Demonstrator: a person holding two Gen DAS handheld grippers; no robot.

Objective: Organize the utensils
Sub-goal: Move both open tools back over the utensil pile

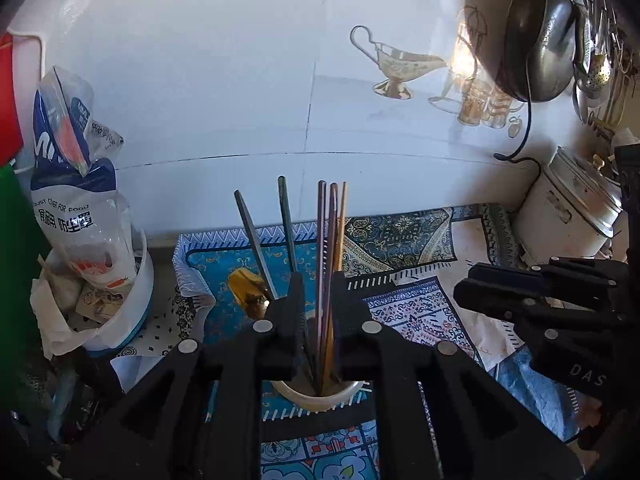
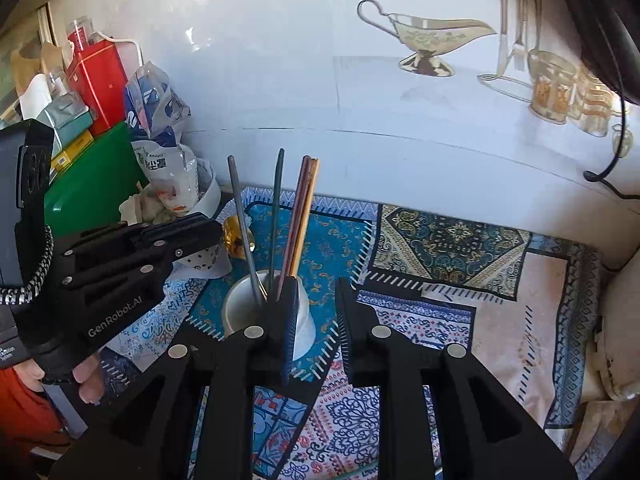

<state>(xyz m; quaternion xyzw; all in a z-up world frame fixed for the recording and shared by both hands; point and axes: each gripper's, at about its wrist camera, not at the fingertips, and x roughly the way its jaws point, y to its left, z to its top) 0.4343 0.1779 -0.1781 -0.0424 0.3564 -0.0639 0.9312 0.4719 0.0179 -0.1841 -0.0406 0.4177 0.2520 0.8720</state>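
Patterned mat (image 2: 460,240) under cup (image 2: 244,304) (chopsticks (image 2: 302,216) inside)

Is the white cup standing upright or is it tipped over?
Upright. The white round cup stands on the patterned blue cloth, mouth up, with chopsticks rising from it.

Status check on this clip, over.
Left gripper open around chopsticks in white cup. Right gripper open, empty. Gold spoon behind cup.

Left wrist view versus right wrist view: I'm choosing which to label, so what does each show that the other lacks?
Only the left wrist view shows the hanging strainer and white pot. Only the right shows the red tin. Both show the white cup holding chopsticks, the gold spoon and the patterned cloth.
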